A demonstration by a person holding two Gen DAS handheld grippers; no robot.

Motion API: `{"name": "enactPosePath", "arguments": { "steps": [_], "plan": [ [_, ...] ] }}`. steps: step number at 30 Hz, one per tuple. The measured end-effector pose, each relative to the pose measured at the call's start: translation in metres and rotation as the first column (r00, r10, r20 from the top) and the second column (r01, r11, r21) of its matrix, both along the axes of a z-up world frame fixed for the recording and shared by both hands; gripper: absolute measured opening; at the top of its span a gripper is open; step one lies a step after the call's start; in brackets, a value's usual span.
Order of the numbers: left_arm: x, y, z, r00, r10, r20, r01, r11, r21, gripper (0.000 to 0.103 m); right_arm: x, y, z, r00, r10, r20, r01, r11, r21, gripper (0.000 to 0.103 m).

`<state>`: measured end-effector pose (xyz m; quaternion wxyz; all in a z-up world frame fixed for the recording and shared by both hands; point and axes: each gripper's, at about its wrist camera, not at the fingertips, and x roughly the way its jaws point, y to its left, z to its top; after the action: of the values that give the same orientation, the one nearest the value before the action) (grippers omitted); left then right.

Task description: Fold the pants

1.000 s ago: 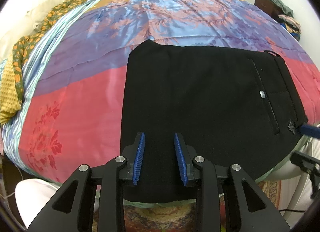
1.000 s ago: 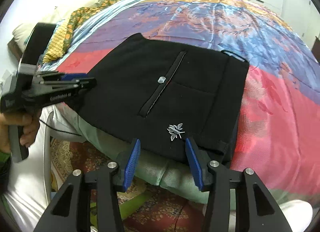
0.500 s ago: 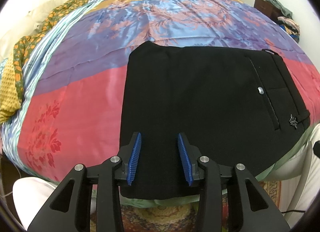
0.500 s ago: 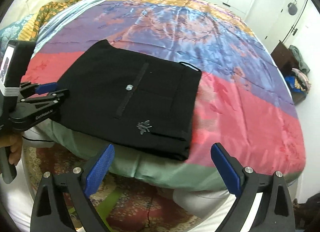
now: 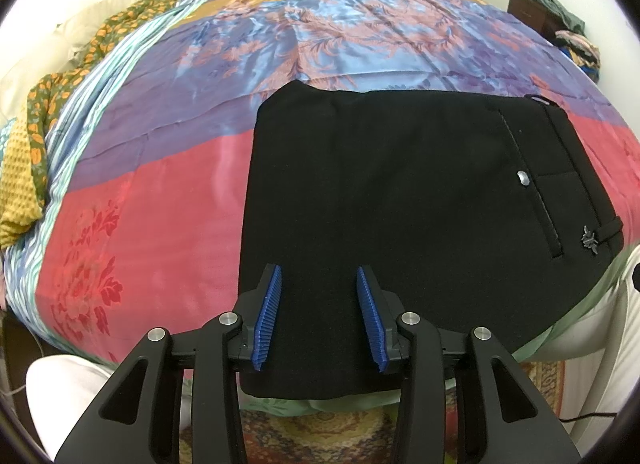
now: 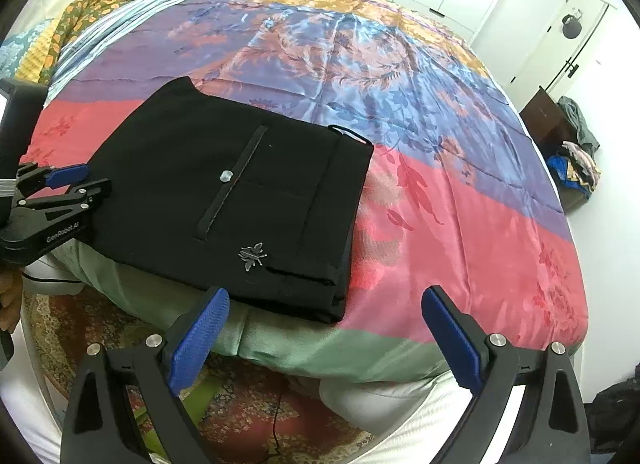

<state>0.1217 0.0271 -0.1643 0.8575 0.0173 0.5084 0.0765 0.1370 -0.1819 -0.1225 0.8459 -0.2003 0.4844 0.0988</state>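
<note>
The black pants [image 5: 420, 232] lie folded into a flat rectangle on the near part of the bed [image 5: 140, 223], over the red and purple bands of a shiny patterned bedspread [image 6: 460, 183]. Their near edge reaches the pale green border at the bed's near side. On the upper layer a welt pocket with a silver button [image 6: 226, 175] runs along the cloth, and a small silver insect-shaped ornament [image 6: 252, 256] sits near the waistband corner. A belt loop shows at the far corner of the waistband.

The left gripper [image 5: 320, 320] hangs over the near left part of the pants; its blue fingers [image 5: 268, 316] stand partly apart with black cloth seen between them, and no fold is pinched. Its jaws have just been opening a little. In the right wrist view this gripper appears at the left edge, its tips at the pants' left border.

The right gripper [image 6: 324, 338] hovers off the near edge of the bed, past the waistband corner, and its jaws have just been opening and now stand wide with nothing between them.

A yellow and green flowered cloth [image 5: 36, 143] lies at the far left of the bed. A patterned rug [image 6: 256, 416] covers the floor below.
</note>
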Motion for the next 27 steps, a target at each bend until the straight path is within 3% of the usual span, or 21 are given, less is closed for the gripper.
{"name": "enactPosePath", "arguments": {
  "steps": [15, 17, 20, 21, 23, 24, 25, 27],
  "plan": [
    [0.000, 0.001, -0.001, 1.000, -0.009, -0.012, 0.009, 1.000, -0.004, 0.043, 0.001, -0.003, -0.004, 1.000, 0.005, 0.020, -0.004, 0.999, -0.044, 0.096],
    [0.003, 0.011, 0.002, 1.000, -0.016, -0.027, 0.014, 0.998, -0.063, 0.044, 0.008, -0.010, -0.006, 1.000, 0.023, -0.002, -0.023, 1.000, 0.009, 0.096],
    [0.011, 0.064, 0.009, 0.998, 0.049, -0.044, -0.059, 0.962, -0.265, 0.059, 0.033, -0.046, -0.010, 0.997, -0.008, -0.074, 0.024, 0.976, 0.218, 0.096],
    [0.014, 0.085, 0.007, 0.995, 0.075, -0.062, -0.091, 0.942, -0.323, 0.065, 0.051, -0.074, -0.012, 0.991, -0.039, -0.125, 0.082, 0.926, 0.368, 0.096],
    [0.018, 0.113, -0.001, 0.991, 0.102, -0.087, -0.127, 0.918, -0.375, 0.066, 0.077, -0.111, -0.025, 0.969, -0.060, -0.241, 0.190, 0.805, 0.563, 0.096],
    [0.021, 0.121, -0.007, 0.990, 0.100, -0.103, -0.133, 0.911, -0.391, 0.066, 0.094, -0.129, -0.043, 0.939, -0.024, -0.343, 0.261, 0.698, 0.667, 0.096],
    [0.025, 0.129, -0.017, 0.988, 0.084, -0.133, -0.133, 0.898, -0.420, 0.067, 0.101, -0.134, -0.054, 0.919, 0.012, -0.394, 0.291, 0.655, 0.697, 0.096],
    [0.029, 0.131, -0.030, 0.989, 0.041, -0.144, -0.108, 0.860, -0.499, 0.070, 0.114, -0.131, -0.075, 0.890, 0.098, -0.446, 0.296, 0.620, 0.727, 0.092]
  ]
}}
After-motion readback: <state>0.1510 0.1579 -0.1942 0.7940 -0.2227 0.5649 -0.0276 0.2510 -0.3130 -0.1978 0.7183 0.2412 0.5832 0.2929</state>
